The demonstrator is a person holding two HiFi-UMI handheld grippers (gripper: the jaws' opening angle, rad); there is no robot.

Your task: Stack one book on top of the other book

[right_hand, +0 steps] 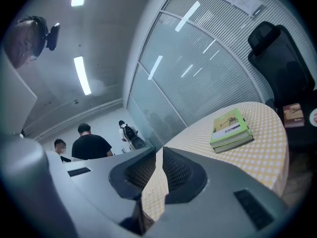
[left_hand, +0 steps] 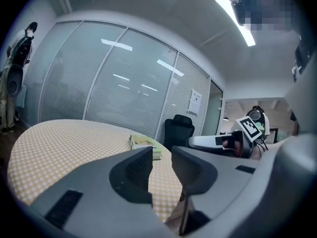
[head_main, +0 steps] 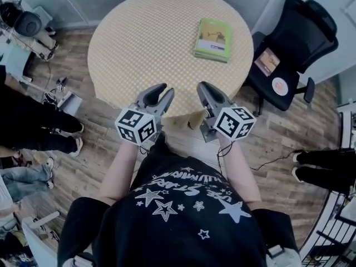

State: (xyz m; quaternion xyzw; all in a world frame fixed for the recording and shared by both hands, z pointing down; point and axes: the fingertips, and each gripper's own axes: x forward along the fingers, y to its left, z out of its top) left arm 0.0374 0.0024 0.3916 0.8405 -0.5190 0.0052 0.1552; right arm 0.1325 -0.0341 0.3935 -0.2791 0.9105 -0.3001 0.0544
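Two green books [head_main: 213,39] lie stacked, one on the other, at the far right of the round table [head_main: 139,49] with its yellow checked cloth. The same stack appears in the left gripper view [left_hand: 144,145] and in the right gripper view [right_hand: 229,130]. Both grippers hover off the table's near edge, well short of the books. My left gripper [head_main: 164,90] [left_hand: 162,152] is open, with a clear gap and nothing between its jaws. My right gripper [head_main: 203,88] [right_hand: 159,150] is shut, its tips together and holding nothing.
A black office chair [head_main: 295,43] stands right of the table with a small book [head_main: 267,61] on its seat. People's legs [head_main: 33,127] are at the left and shoes [head_main: 325,166] at the right. Glass partitions [left_hand: 99,83] lie behind the table; people [right_hand: 91,143] stand beyond.
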